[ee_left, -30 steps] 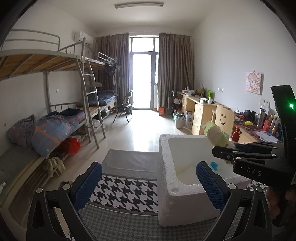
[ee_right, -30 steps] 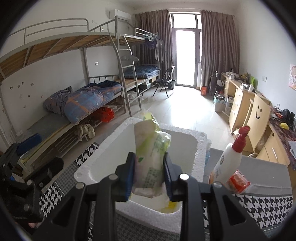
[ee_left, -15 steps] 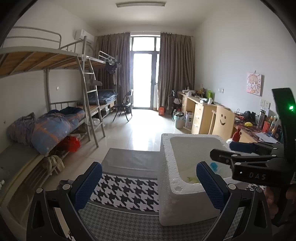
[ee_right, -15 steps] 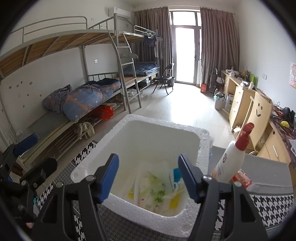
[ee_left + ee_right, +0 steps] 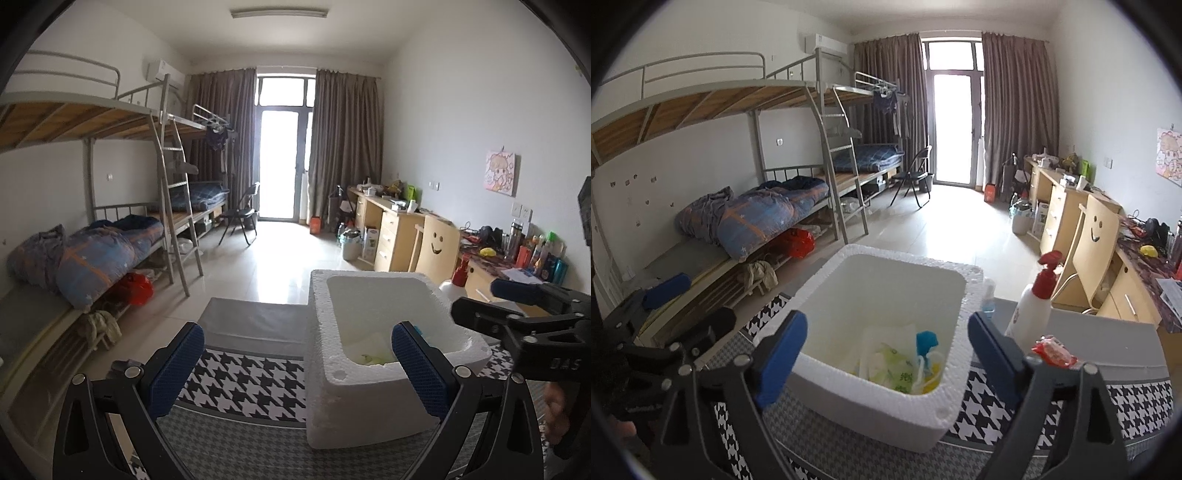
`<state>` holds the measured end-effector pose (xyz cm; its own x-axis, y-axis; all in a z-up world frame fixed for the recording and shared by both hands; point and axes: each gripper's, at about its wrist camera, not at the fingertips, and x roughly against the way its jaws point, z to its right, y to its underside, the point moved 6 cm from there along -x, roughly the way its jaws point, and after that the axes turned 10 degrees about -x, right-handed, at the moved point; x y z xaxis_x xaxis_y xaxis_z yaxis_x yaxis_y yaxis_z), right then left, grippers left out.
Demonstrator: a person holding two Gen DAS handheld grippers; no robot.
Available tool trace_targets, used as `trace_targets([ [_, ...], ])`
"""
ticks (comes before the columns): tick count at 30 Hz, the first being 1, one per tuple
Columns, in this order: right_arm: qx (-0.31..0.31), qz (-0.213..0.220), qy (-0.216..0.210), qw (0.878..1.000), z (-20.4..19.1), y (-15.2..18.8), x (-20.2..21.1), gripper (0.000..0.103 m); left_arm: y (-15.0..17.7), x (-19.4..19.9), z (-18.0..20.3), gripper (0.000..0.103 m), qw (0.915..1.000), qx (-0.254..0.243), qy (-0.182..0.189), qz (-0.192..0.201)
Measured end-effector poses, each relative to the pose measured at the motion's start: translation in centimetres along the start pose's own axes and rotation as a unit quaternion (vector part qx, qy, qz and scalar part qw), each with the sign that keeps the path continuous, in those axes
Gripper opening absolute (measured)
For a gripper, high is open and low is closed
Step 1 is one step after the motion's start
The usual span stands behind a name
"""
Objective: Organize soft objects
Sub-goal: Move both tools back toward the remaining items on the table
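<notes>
I hold my right gripper [image 5: 886, 345] over the near rim of the white foam box [image 5: 955, 400], its jaws having just been opening and now spread wide with nothing between the blue pads [image 5: 781, 349]. The green-and-white soft pack [image 5: 886, 363] lies on the floor of the box, toward its near right corner, beside a small blue piece [image 5: 926, 341] and something yellow that I cannot make out clearly. The box stands on the houndstooth tablecloth [image 5: 1141, 404], close to the table's near edge in the right wrist view.

Just right of the box, a white spray bottle with a red trigger [image 5: 1034, 306] stands upright, and a small red packet [image 5: 1054, 350] lies next to its base. A smaller clear bottle with blue liquid [image 5: 988, 297] stands behind the box's far right corner.

My left gripper [image 5: 297, 363] hangs at the box's left side, jaws wide and empty; its right pad [image 5: 417, 369] sits in front of the box's near wall in that view. A grey cloth strip [image 5: 255, 321] covers the table's far edge. Bunk beds [image 5: 746, 206] line the left wall and desks [image 5: 1067, 206] the right.
</notes>
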<state>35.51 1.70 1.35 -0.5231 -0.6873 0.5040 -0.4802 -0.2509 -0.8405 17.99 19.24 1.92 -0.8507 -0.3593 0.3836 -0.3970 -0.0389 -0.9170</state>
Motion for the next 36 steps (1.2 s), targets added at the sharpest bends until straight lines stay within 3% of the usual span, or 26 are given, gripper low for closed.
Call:
trace_targets([
  [36,-0.005,0.048,0.008,0.999,2.1,2.9,6.4,0.092,0.6,4.1,3.6,0.102,0.9991,-0.025,0.033,0.011],
])
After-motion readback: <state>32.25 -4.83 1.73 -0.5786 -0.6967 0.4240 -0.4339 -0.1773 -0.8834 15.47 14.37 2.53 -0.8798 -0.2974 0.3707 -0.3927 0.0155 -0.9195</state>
